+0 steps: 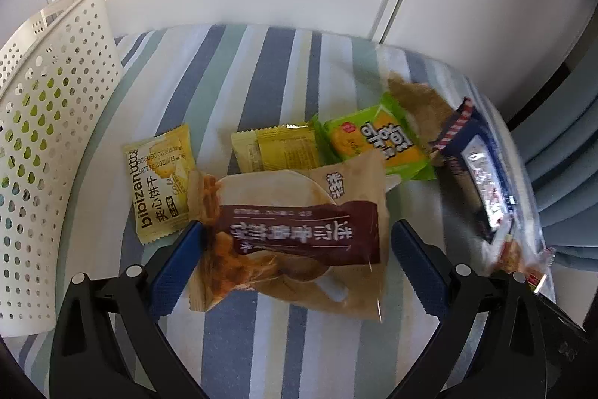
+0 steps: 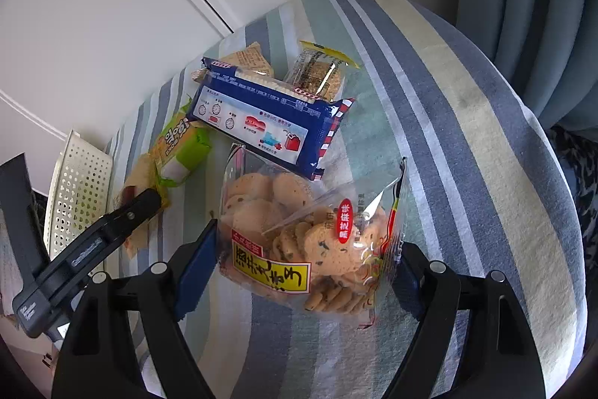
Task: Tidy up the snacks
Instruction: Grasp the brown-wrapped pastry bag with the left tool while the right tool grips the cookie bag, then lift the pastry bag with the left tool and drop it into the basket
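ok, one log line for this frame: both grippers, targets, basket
left gripper: open, straddling brown pastry packet | right gripper: open, straddling clear cookie bag | white basket: left edge of striped cloth

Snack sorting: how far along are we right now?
Done: something green shows through the white perforated basket, but I cannot identify it. In hand: the open left gripper straddles the brown-and-beige snack packet; the open right gripper straddles the clear bag of round crackers. Left: yellow biscuit sachet, green-and-yellow packet and blue cracker pack lie on the striped cloth.
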